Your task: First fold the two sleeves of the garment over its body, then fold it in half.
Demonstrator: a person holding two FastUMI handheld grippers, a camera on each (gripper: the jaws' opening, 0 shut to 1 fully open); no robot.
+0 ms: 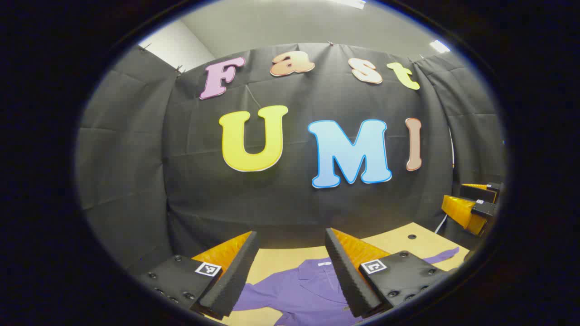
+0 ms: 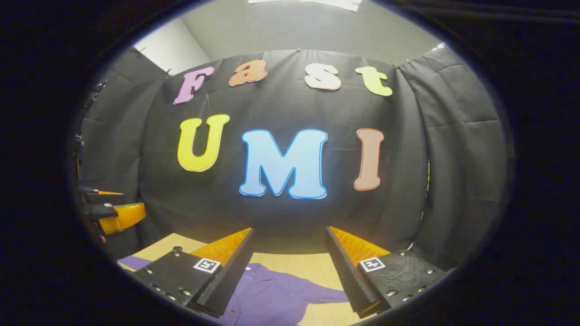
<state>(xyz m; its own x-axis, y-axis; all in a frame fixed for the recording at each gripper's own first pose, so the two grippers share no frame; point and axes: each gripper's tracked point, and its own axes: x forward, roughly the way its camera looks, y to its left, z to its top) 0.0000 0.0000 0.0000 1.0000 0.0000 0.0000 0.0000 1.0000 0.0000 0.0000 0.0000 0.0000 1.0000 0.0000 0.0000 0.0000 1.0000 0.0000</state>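
Both grippers are held up off the table, pointed toward the black cloth wall (image 1: pixel 290 199) rather than down at the work.

In the left gripper view, the left gripper (image 1: pixel 292 242) has its two fingers spread wide apart with nothing between them. Below and beyond them a purple shirt (image 1: pixel 299 294) lies flat on the tan table (image 1: pixel 394 242). Its collar sits roughly in the gap between the fingers, with a small white tag at the neck. One sleeve (image 1: pixel 442 254) stretches out flat to the right across the tabletop, not folded over the body. A small dark hole shows in the table near its far edge, beyond that sleeve. At the right edge of this view the right gripper (image 1: pixel 471 203) is in the air, above the table's corner and well clear of the shirt; from here I cannot tell how far it is open.

In the right gripper view, the right gripper (image 2: pixel 290 237) is likewise wide open and holds nothing. The shirt (image 2: pixel 272 299) lies under it on the table (image 2: pixel 294 262), a sleeve (image 2: pixel 326 296) reaching out flat to the right and a bit of purple cloth showing left of the left-hand finger. The left gripper (image 2: pixel 113 213) hangs in the air at the left edge.

A pale ceiling (image 2: pixel 294 27) shows above the cloth.
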